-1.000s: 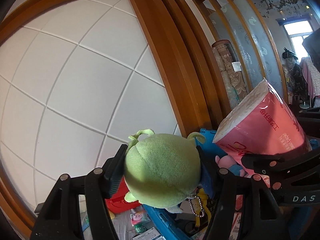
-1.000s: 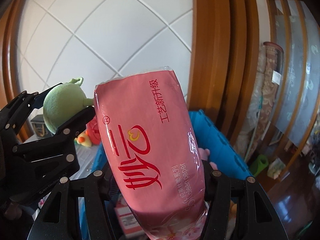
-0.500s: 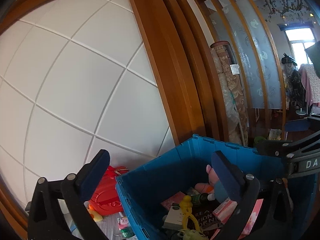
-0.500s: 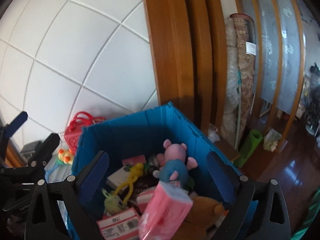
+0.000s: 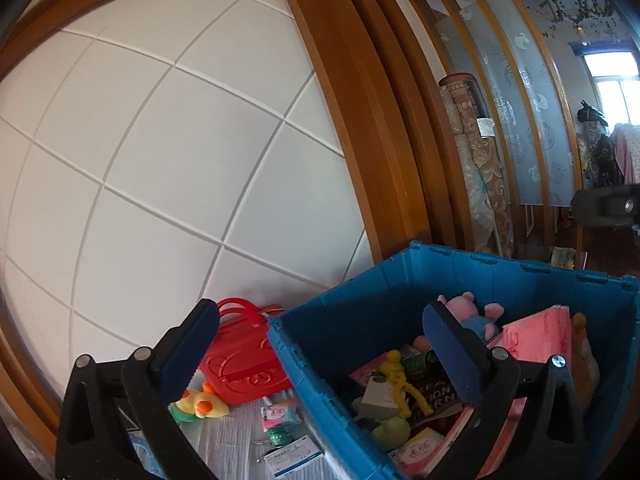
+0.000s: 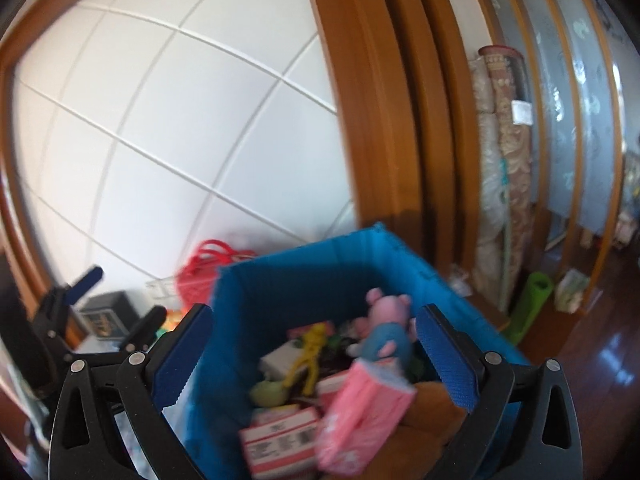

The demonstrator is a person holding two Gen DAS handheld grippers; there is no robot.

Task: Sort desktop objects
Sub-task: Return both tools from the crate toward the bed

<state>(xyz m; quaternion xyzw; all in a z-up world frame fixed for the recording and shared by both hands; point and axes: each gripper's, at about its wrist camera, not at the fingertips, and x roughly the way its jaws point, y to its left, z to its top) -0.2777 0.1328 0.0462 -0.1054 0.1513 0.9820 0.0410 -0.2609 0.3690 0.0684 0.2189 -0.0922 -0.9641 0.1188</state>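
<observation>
Both tongs, left (image 5: 316, 348) and right (image 6: 314, 348), are being held wide open, empty. The right jaws are being opened further. A bin (image 6: 280, 276) is being framed below them.

Blue bin (image 5: 360, 320): hard matt plastic. Pink tissue pack (image 6: 362, 416): glossy film wrap. Pig toy (image 6: 386, 332): soft plush. Red case (image 5: 240, 368): moulded plastic. Door frame (image 5: 360, 120): varnished wood.

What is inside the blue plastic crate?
The blue plastic crate holds a pink tissue pack, a pink pig plush, a yellow figure and books; anything underneath is covered.
</observation>
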